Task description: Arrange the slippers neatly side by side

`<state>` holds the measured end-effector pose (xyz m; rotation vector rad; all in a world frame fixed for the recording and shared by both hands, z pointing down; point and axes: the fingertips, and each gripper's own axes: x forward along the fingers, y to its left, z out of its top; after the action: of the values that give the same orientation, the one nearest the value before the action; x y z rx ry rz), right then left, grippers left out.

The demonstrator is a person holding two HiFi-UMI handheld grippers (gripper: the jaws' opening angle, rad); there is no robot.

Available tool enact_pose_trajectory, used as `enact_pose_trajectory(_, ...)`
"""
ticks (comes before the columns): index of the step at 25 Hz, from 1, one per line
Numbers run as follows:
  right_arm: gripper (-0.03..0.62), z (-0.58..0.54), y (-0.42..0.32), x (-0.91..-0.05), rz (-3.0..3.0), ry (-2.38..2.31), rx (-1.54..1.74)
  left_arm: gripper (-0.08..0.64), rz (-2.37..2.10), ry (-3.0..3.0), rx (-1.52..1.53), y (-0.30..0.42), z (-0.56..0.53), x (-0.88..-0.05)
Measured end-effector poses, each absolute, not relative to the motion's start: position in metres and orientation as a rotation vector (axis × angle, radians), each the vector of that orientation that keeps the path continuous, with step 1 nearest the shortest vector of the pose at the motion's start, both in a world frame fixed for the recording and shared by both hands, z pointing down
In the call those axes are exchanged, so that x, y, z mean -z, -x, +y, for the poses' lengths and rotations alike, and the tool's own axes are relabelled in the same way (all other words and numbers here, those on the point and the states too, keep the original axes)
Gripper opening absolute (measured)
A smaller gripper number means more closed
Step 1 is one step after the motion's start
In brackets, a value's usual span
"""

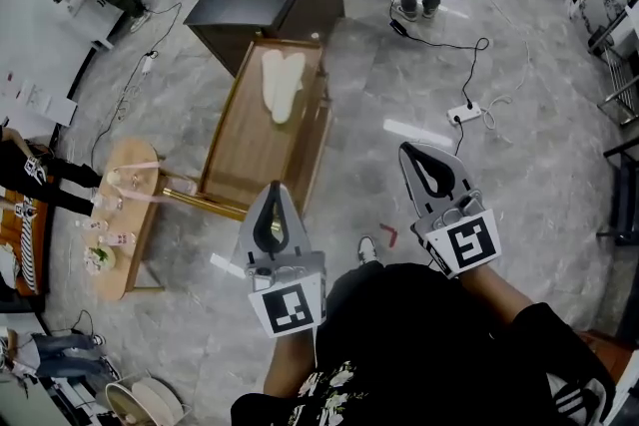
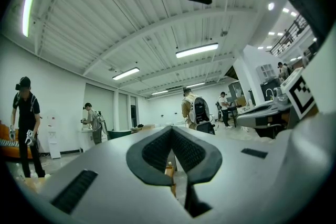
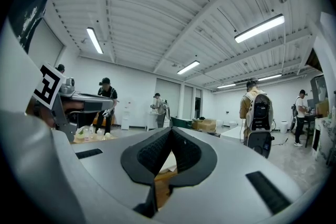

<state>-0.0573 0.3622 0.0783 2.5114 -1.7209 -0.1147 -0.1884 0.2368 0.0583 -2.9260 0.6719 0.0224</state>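
My left fingers (image 1: 288, 219) and right fingers (image 1: 449, 170) were shut, empty. The slippers (image 1: 281, 85) lay lengthwise along the table (image 1: 250, 155), touching.

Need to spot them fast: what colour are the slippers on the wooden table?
Cream, near off-white slippers; the head view shows them best.

Slippers (image 1: 281, 83) at upper centre look cream, perhaps off-white; table (image 1: 250, 150) brown wood-grain; floor (image 1: 519, 175) grey, marbled.
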Motion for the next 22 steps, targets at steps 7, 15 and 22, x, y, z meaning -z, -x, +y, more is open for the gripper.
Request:
enact_pose_trajectory(7, -0.002, 0.356, 0.044, -0.081, -1.638, -2.555, 0.123, -0.001, 0.627, 2.945, -0.059, 0.167, 0.209, -0.064)
enact_pose_trajectory(15, -0.002, 0.378, 0.025, -0.092, -1.511, -2.632, 0.068, 0.0, 0.536, 3.012, -0.004, 0.152, 0.217, -0.079)
enact_pose_trajectory(22, -0.002, 0.366, 0.02, -0.099, -1.537, -2.61, 0.037, -0.002, 0.586, 3.01, 0.025, 0.151, 0.202, -0.086)
